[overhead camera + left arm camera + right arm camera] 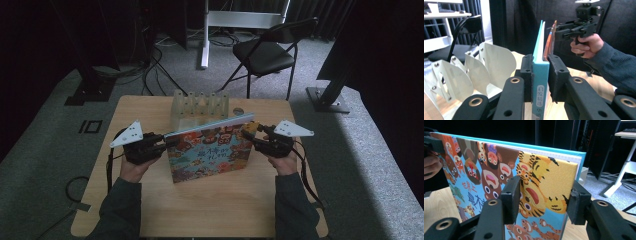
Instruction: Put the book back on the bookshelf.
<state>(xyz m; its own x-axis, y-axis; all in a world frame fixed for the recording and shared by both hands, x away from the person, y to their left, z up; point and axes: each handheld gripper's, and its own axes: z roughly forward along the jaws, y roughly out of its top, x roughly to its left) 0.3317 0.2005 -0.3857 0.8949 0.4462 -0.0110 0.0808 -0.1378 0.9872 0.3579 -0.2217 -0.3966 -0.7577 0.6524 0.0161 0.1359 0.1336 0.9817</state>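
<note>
A picture book (207,152) with a cover full of cartoon animals stands upright on the wooden table (200,210), tilted a little. My left gripper (167,141) is shut on its teal spine (540,75) at the book's left end, a pad pressed to each side. At the upper right corner is my right gripper (250,131). Its jaws stand apart with the front cover's yellow tiger corner (556,177) between them, and neither pad presses flat on it. In the left gripper view the front cover (549,42) stands slightly off the pages, with the right gripper (564,31) beyond it.
A white rack of curved upright fins (200,106) stands at the table's back edge, close behind the book, and shows beside my left jaws (474,72). A black folding chair (265,50) and white stand legs are on the carpet beyond. Bare tabletop lies in front of the book.
</note>
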